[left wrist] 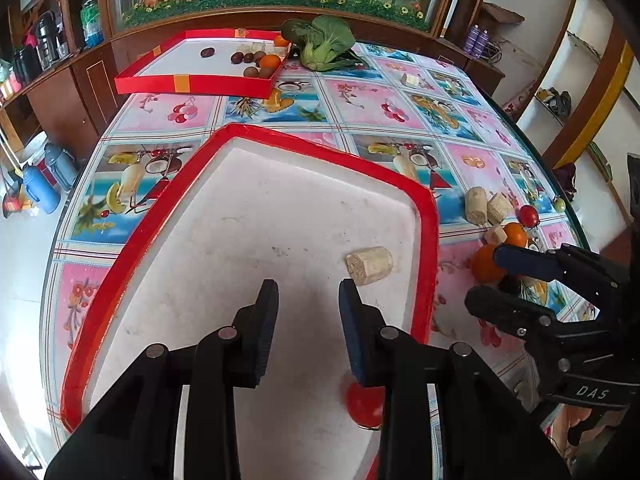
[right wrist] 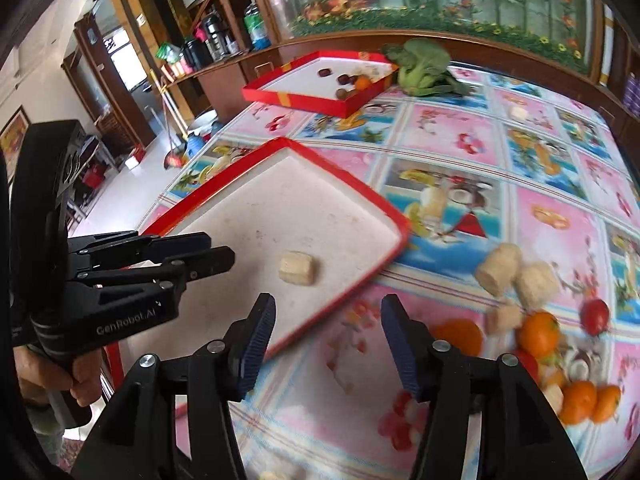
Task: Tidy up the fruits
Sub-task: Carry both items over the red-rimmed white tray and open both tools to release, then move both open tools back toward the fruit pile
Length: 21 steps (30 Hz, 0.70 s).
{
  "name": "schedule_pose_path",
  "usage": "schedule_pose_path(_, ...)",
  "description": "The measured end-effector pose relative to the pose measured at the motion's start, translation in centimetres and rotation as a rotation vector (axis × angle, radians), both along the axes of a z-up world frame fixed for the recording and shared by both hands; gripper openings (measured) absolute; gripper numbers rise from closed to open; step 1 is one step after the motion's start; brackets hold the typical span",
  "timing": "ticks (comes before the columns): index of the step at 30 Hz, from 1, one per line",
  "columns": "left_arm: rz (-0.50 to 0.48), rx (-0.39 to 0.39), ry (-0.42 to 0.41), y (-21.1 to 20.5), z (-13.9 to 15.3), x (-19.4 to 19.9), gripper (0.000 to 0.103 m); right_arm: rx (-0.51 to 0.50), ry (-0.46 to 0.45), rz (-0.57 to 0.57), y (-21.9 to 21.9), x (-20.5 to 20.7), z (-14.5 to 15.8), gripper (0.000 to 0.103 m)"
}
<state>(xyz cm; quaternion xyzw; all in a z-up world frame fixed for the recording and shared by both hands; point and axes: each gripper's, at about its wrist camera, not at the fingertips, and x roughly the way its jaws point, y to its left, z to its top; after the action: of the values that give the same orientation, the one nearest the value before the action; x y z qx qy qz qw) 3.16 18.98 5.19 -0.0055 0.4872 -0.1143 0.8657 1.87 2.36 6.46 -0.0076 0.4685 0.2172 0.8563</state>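
Observation:
My left gripper [left wrist: 308, 292] hangs open over the near red tray [left wrist: 429, 216], with nothing between its fingers. One corn piece [left wrist: 370, 266] lies on the tray's white floor, just ahead and right of the fingertips. A red tomato [left wrist: 362, 402] shows below my right finger, partly hidden. My right gripper [right wrist: 328, 308] is open and empty above the tablecloth, just off the tray's [right wrist: 384, 200] right rim. To its right lies a loose pile of oranges [right wrist: 538, 334], corn pieces [right wrist: 500, 268] and a cherry tomato [right wrist: 595, 316]. A far red tray [right wrist: 280, 96] holds several fruits.
A leafy green vegetable [left wrist: 324, 44] lies beside the far tray [left wrist: 192, 84] at the back of the table. The round table's edge [left wrist: 576, 216] runs close to the loose pile. Wooden shelves and a fish tank stand behind. A hand [right wrist: 80, 376] grips the left tool's handle.

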Motion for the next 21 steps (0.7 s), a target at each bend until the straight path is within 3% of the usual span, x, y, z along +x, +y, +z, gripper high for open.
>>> schedule_pose_path(1, -0.003, 0.006, -0.002, -0.3, 0.1, -0.2, 0.03, 0.003, -0.002, -0.019, -0.9, -0.5, 0.2, 0.059)
schedule_pose_path(4, -0.009, 0.014, -0.011, -1.2, 0.2, -1.0, 0.052, 0.013, -0.005, -0.068, -3.2, -1.7, 0.2, 0.063)
schedule_pose_path(5, -0.01, 0.013, -0.019, -1.4, 0.3, -1.3, 0.054, 0.014, -0.004, -0.087, -4.1, -2.3, 0.2, 0.063)
schedule_pose_path(10, -0.026, 0.004, -0.035, -2.8, 1.0, -2.5, 0.055, 0.02, 0.01, -0.168, -8.0, -4.3, -0.3, 0.064)
schedule_pose_path(14, -0.049, -0.024, -0.04, -4.3, 1.6, -3.3, 0.065, 0.037, 0.025, -0.244, -11.3, -5.9, -0.9, 0.064)
schedule_pose_path(21, -0.133, -0.016, -0.022, -8.5, 1.3, -3.5, 0.065, 0.05, 0.036, -0.356, -16.1, -7.7, -1.3, 0.064)
